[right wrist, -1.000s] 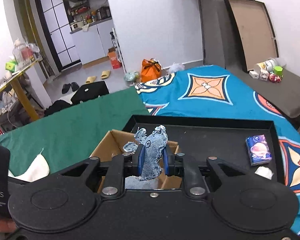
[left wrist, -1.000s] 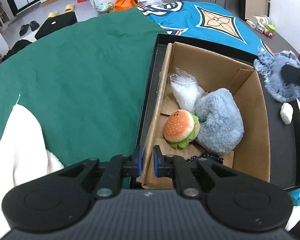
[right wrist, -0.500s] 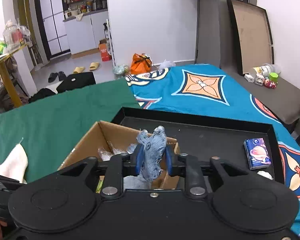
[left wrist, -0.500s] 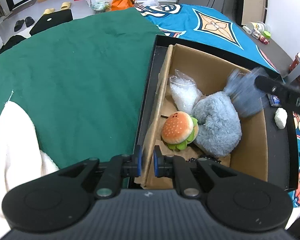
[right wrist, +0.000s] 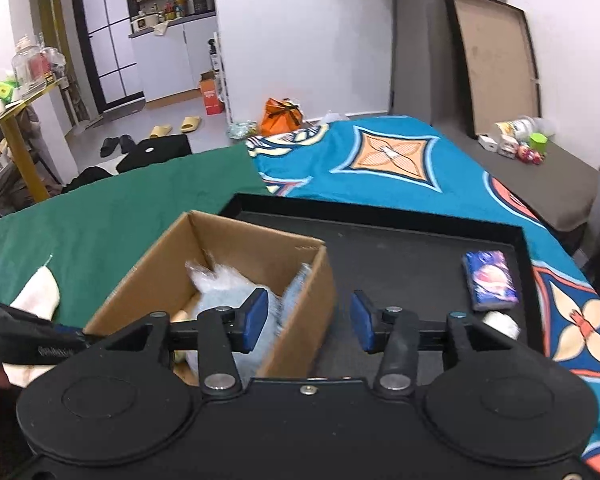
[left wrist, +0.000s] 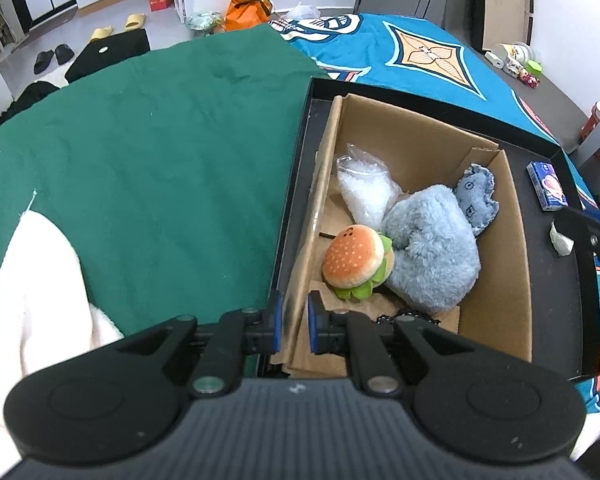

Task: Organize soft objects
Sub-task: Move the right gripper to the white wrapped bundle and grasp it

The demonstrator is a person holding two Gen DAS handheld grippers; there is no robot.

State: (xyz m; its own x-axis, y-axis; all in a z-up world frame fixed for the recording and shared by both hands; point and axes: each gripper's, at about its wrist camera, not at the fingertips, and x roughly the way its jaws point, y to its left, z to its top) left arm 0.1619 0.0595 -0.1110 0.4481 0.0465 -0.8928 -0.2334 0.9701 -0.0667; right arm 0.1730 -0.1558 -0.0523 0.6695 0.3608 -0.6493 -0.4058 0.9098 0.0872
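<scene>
Denim toy: the frayed blue denim soft toy (left wrist: 476, 196), a second ago in the right gripper (right wrist: 308, 322), now lies in the brown cardboard box (left wrist: 516, 280), far corner, against the grey-blue plush (left wrist: 432, 252).
Meaning: one more soft object stored.
Right gripper: jaws apart, empty, above the box's right wall.
Left gripper (left wrist: 293, 322): jaws clamped on the box's near-left wall.
Tray: the black tray (left wrist: 556, 288) carries the box.

A wide dark green cloth (left wrist: 148, 152) is covering the surface, and a bright blue patterned blanket (right wrist: 380, 160) is lying beside it. An orange bag (right wrist: 281, 115) is sitting on the floor behind them. Two yellow slippers (right wrist: 176, 127) and two black slippers (right wrist: 116, 145) are lying near a small orange cardboard carton (right wrist: 211, 97). A large brown board in a black frame (right wrist: 496, 64) is leaning against the white wall.
</scene>
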